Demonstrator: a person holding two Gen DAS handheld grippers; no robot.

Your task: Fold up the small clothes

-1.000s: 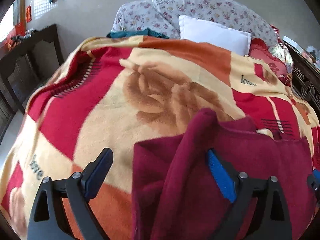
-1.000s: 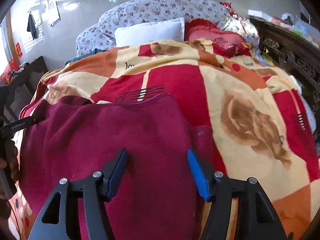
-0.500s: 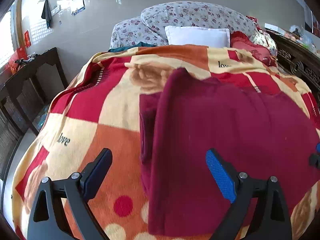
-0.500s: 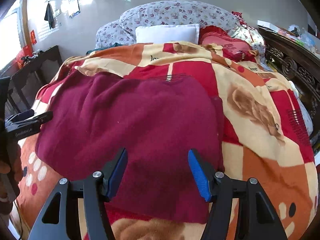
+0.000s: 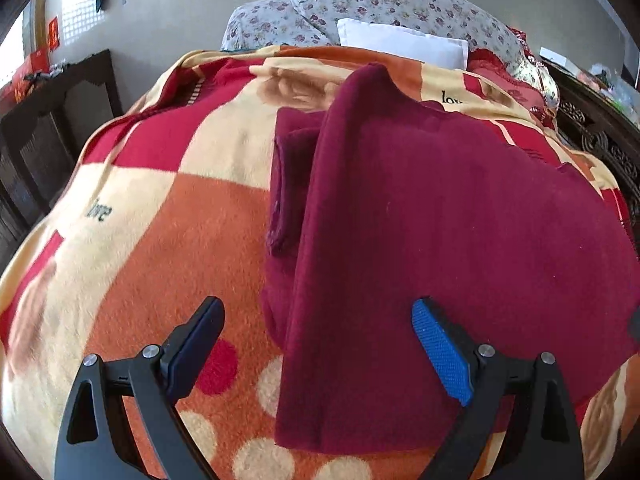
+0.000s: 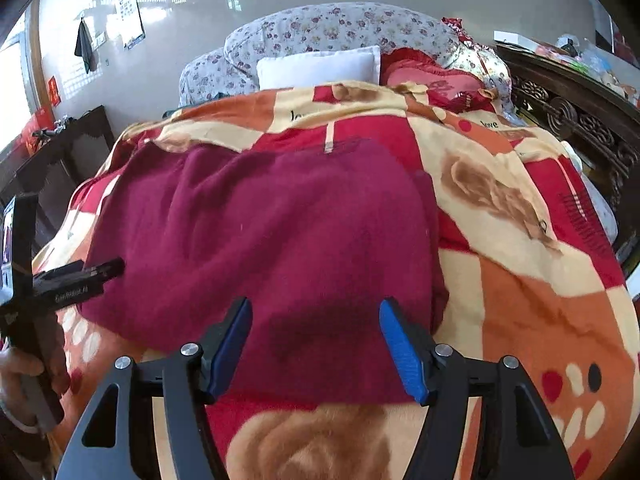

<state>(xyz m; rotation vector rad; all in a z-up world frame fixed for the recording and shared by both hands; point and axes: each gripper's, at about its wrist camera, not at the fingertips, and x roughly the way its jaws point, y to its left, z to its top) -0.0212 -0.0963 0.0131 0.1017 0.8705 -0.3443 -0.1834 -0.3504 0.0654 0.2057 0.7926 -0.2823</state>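
Ahead, maroon garment (image 5: 440, 216) flat on blanket (image 5: 168, 216), spanning both released grippers: left gripper (image 5: 318, 344), right gripper (image 6: 316, 344). Only left view shows folded sleeve edge; only right view shows garment's right edge.

A patterned blanket (image 5: 168, 240) (red, orange and cream checks) covers the bed ahead of the tool. Beyond lie a white pillow (image 6: 320, 66), floral bedding (image 6: 340, 28) and perhaps a wall chart (image 6: 129, 12).

Bright daylight enters from a window (image 6: 12, 92) at 9 o'clock, with glare on the glossy wall (image 6: 192, 0) near 12. Fisheye bending and dark vignetting crowd every corner.
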